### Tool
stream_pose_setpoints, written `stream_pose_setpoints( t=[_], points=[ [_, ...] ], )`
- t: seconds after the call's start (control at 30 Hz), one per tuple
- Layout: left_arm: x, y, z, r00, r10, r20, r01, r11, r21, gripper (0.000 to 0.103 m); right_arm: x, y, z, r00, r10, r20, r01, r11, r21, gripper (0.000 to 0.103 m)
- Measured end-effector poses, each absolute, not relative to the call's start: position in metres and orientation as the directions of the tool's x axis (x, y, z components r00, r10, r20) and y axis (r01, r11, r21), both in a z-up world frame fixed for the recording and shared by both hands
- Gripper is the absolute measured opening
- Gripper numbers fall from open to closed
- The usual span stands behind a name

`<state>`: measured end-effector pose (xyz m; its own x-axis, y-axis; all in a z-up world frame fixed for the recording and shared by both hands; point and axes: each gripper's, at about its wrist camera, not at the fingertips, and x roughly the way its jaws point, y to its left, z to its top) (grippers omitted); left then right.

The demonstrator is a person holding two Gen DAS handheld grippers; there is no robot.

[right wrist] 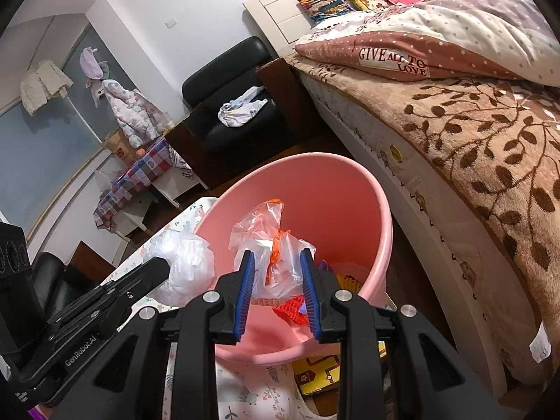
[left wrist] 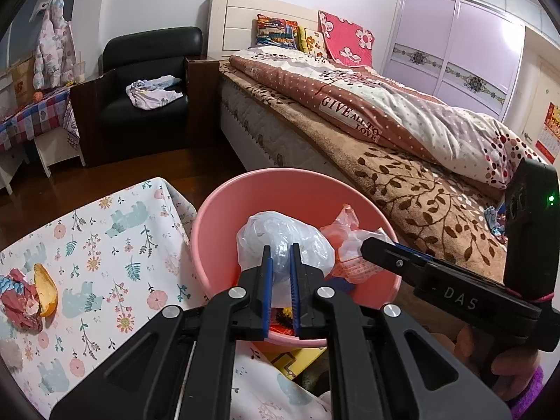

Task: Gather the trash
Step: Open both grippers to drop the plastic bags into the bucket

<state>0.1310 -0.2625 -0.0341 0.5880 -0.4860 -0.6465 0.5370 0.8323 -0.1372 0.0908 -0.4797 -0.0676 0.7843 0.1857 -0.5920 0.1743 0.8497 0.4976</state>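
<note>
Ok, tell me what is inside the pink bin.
In the pink bin, low down, lie red-orange scraps and something yellow. The clear bag in the right gripper and the white bag in the left gripper cover the rest of the bottom.

My left claw [left wrist: 280, 248] points forward and a bit down, its two blue pads [left wrist: 267, 273] close together with a thin gap. My right claw [right wrist: 274, 259] sits just beside it, its pads [right wrist: 246, 280] spread wider apart.
</note>
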Motion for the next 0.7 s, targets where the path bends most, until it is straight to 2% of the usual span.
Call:
stream_pose_setpoints(
  t=[0.03, 0.07, 0.1, 0.17, 0.3, 0.43, 0.7],
  points=[
    [0.131, -0.262, -0.034, 0.588, -0.486, -0.646, 0.538, 0.832, -0.137, 0.011, 0.091, -0.48, -0.068, 0.784, 0.182, -0.593, 0.178, 0.85, 0.496, 0.026],
    [0.131, -0.262, -0.034, 0.586, -0.489, -0.647, 0.538, 0.831, -0.141, 0.019, 0.091, -0.48, -0.068, 0.785, 0.177, -0.594, 0.182, 0.851, 0.493, 0.027],
    [0.132, -0.262, -0.034, 0.584, -0.49, -0.647, 0.537, 0.831, -0.145, 0.031, 0.09, -0.48, -0.068, 0.785, 0.172, -0.595, 0.186, 0.851, 0.491, 0.028],
    [0.132, -0.261, -0.033, 0.587, -0.492, -0.642, 0.535, 0.832, -0.149, 0.047, 0.09, -0.48, -0.068, 0.786, 0.163, -0.596, 0.193, 0.852, 0.488, 0.028],
    [0.131, -0.258, -0.031, 0.593, -0.489, -0.639, 0.529, 0.836, -0.148, 0.048, 0.09, -0.48, -0.069, 0.786, 0.155, -0.599, 0.202, 0.851, 0.485, 0.033],
    [0.131, -0.253, -0.03, 0.595, -0.486, -0.64, 0.521, 0.84, -0.153, 0.048, 0.09, -0.479, -0.068, 0.789, 0.145, -0.597, 0.207, 0.852, 0.481, 0.048],
    [0.125, -0.238, -0.021, 0.605, -0.496, -0.623, 0.509, 0.842, -0.176, 0.049, 0.088, -0.468, -0.061, 0.794, 0.145, -0.59, 0.188, 0.865, 0.465, 0.051]
  ],
)
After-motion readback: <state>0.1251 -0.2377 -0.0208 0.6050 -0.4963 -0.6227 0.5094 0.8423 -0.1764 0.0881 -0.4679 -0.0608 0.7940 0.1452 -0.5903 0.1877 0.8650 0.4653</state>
